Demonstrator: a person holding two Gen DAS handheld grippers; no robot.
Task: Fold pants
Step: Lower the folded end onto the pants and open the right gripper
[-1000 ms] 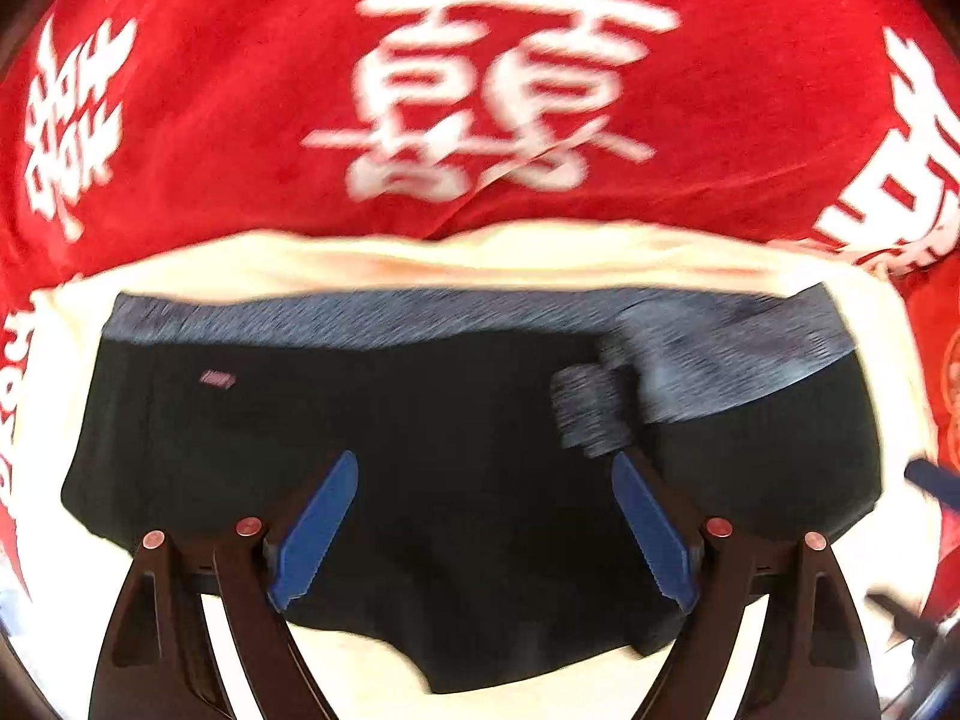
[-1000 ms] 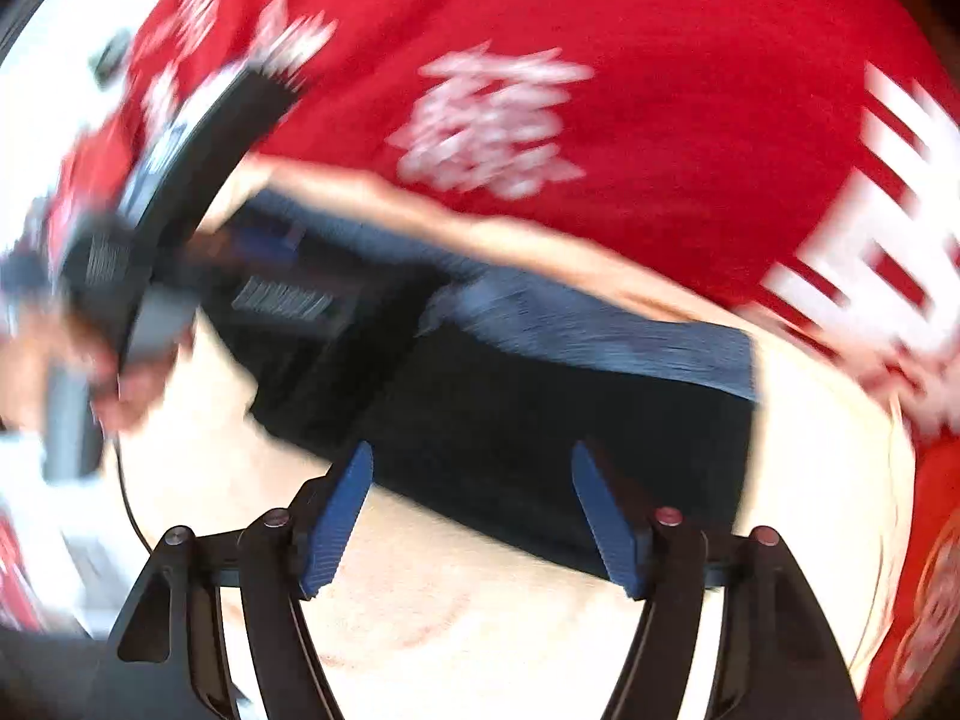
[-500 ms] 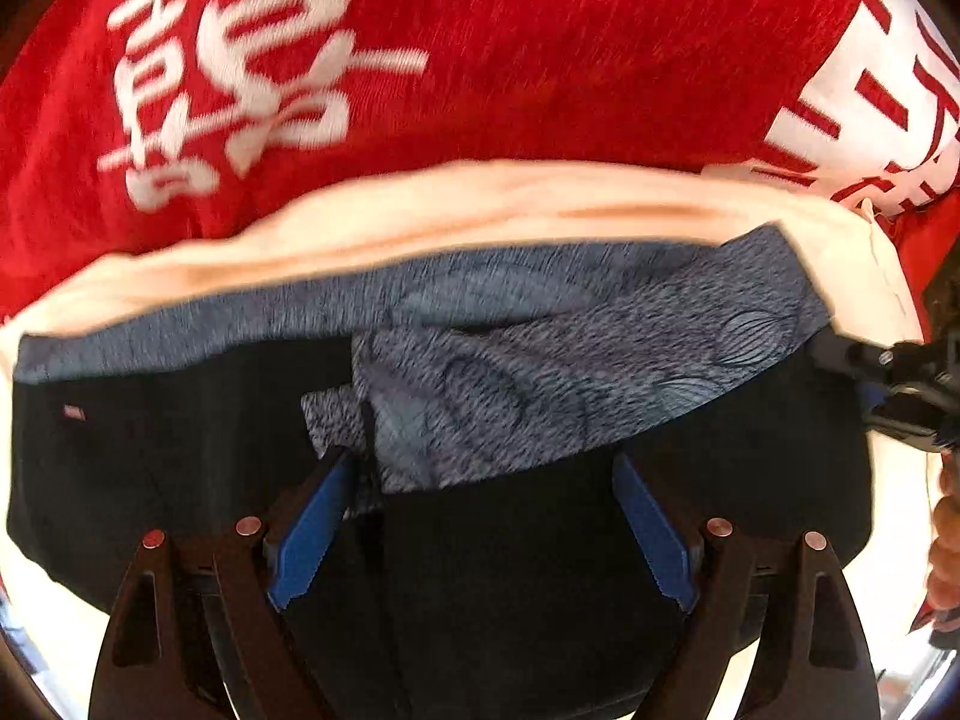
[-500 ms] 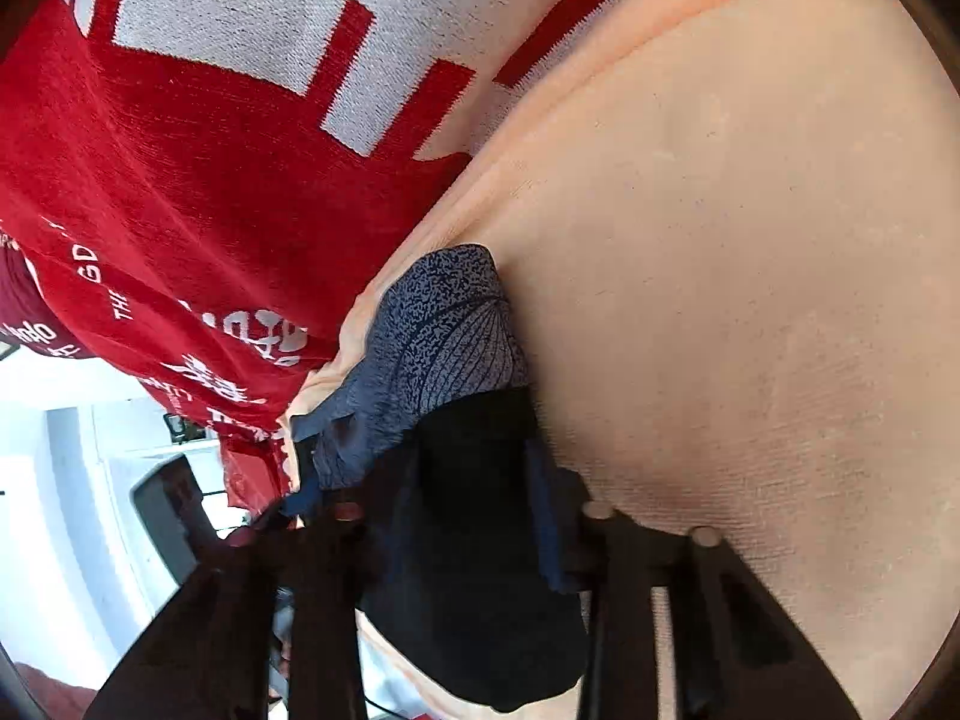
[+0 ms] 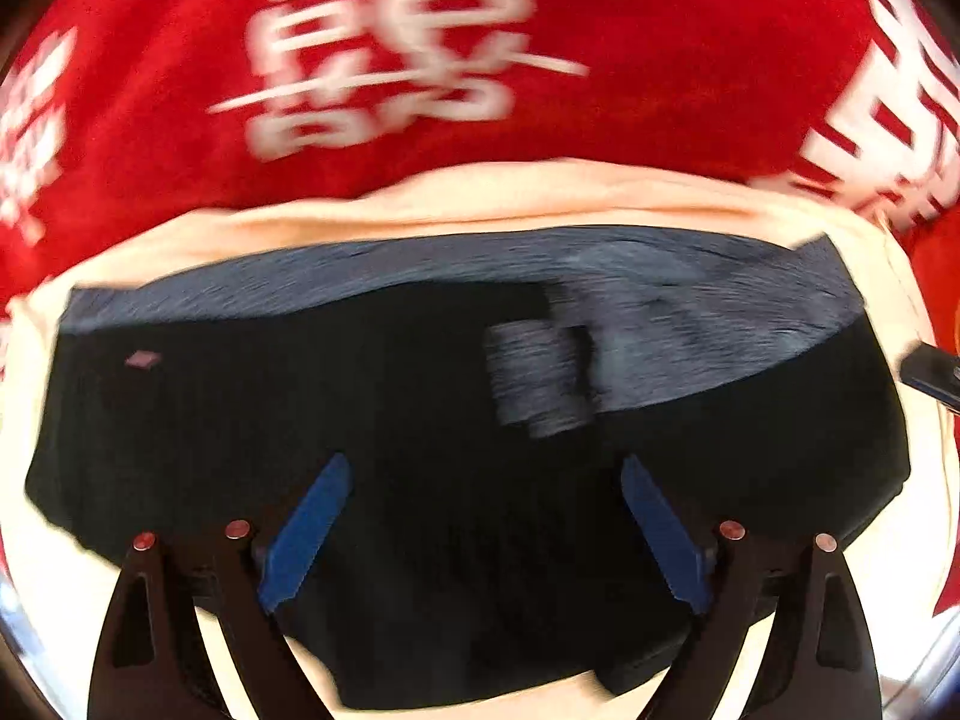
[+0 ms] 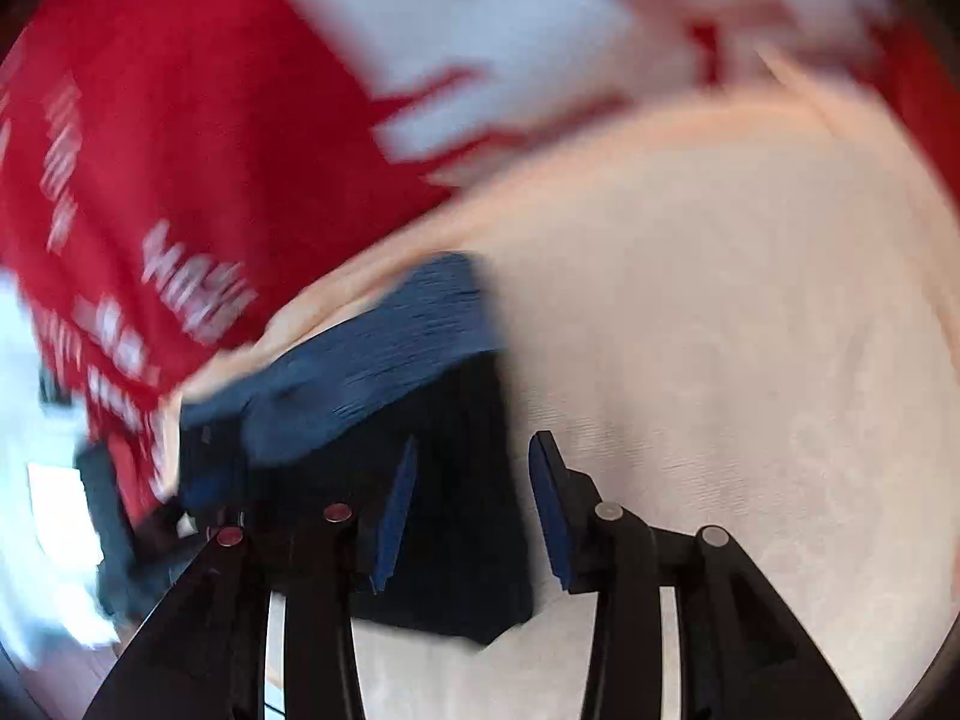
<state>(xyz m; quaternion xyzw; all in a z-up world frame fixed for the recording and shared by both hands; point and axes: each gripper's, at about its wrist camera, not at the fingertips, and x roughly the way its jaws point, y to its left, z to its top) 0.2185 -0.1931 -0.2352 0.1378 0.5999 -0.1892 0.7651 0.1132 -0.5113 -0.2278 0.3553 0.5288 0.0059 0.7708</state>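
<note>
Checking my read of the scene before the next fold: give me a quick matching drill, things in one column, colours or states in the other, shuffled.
Things:
1. pants
2. waistband
3. cream cloth
4. left gripper

Colours or states:
A. grey-blue strip along the far edge of the pants
B. open, holding nothing
C. black, lying flat
D. pale sheet under the pants, on the red blanket

Pairs: 1-C, 2-A, 3-D, 4-B
</note>
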